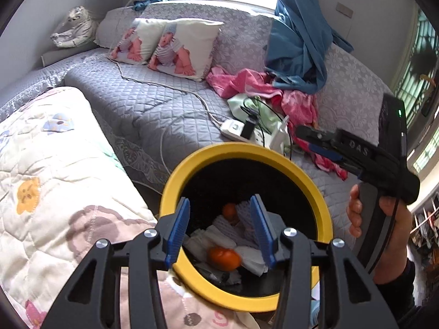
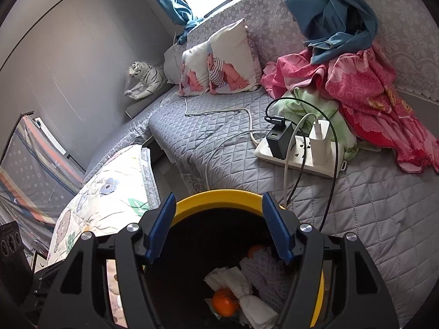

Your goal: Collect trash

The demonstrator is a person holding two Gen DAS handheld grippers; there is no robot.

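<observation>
Both grippers are hovering over the bin (image 1: 321, 192), a black pail with a yellow rim standing against the front edge of the grey bed (image 2: 219, 134), and the trash is lying at its bottom: oranges (image 1: 224, 258), crumpled tissues (image 2: 241, 288) and foam netting (image 2: 267, 271). The left gripper (image 1: 219, 233) is gaping open with nothing between its blue pads. The right gripper (image 2: 218, 229) is likewise standing open and empty above the bin mouth.

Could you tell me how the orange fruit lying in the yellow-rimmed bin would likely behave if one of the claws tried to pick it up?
The fruit looks round and smooth, so it may roll or slip between flat pads. It rests on loose crumpled paper, which would probably give way under a push. It seems firm, though a hard squeeze might bruise it.
</observation>
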